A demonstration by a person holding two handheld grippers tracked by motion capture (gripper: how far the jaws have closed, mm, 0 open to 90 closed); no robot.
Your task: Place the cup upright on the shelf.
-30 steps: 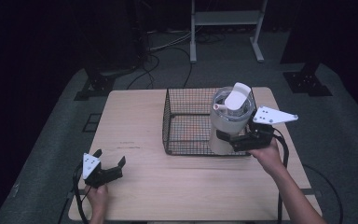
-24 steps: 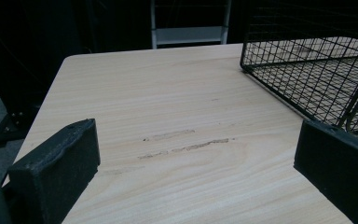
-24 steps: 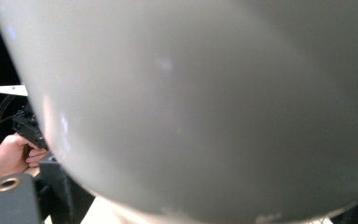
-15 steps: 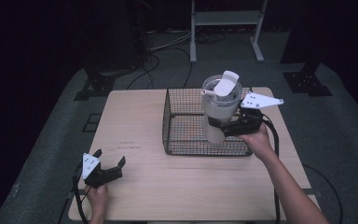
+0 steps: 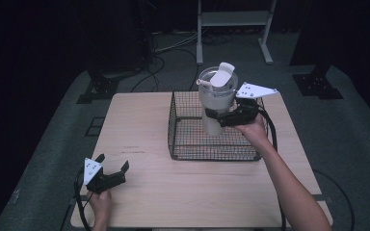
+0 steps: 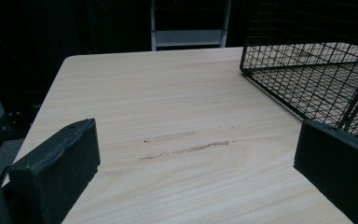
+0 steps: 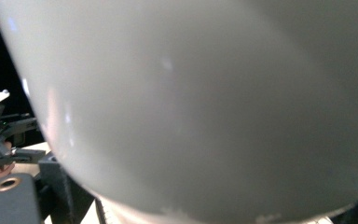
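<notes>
Right tool (image 5: 215, 117): my jaws clamp the pale tumbler (image 5: 216, 98) mid-body, keeping it upright above the wire basket (image 5: 192, 153).
Left tool (image 5: 112, 174): jaws spread, empty, parked on the desk (image 5: 139, 125), well clear.

No readable text, labels, brands, numbers or signs on anything in these views

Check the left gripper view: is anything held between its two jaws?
No, the left gripper stands open, and between its jaws lies just the bare wooden table.
</notes>
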